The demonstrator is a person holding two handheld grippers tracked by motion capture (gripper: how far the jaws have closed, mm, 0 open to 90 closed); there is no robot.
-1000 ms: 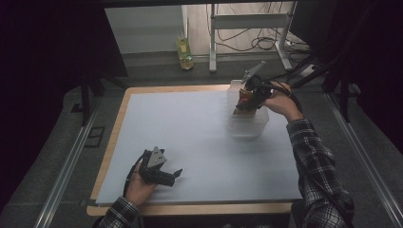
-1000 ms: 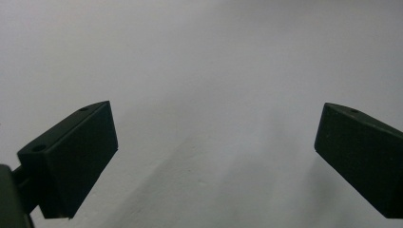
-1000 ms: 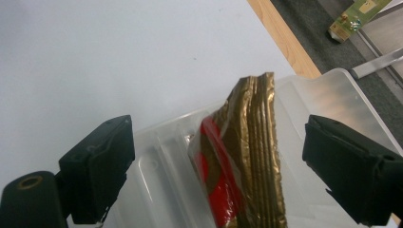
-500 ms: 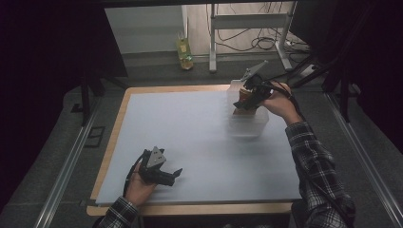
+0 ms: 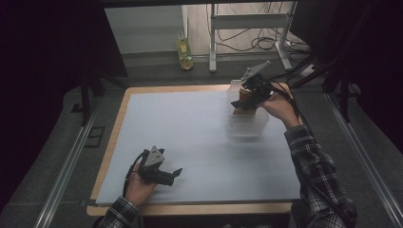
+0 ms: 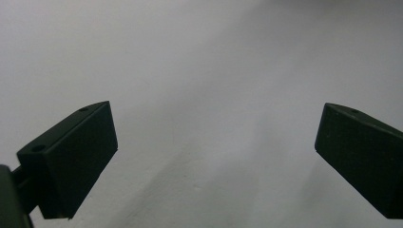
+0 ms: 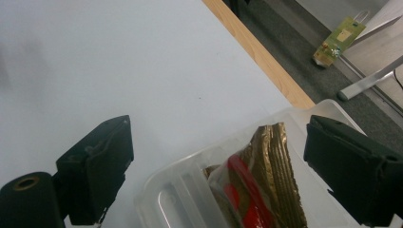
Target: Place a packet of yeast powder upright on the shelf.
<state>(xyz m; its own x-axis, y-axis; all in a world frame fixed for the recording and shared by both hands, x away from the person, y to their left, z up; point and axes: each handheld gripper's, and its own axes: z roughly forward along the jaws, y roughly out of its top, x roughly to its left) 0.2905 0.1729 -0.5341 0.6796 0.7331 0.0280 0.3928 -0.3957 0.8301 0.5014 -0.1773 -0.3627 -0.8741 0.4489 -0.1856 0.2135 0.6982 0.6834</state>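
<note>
A clear plastic container stands at the far right of the white table top. A gold and red snack packet stands on edge inside it. My right gripper hovers just over the container's far end. Its jaws are open wide on either side of the packet without touching it, as the right gripper view shows. My left gripper lies low at the near left, held in a hand. It is open over bare white surface.
The table's wooden edge runs close behind the container. Beyond it, a yellow-green bottle stands on the floor near metal frame legs and cables. Dark curtains flank both sides.
My right gripper has shifted slightly over the container's far end. The left gripper and hand have stayed put.
</note>
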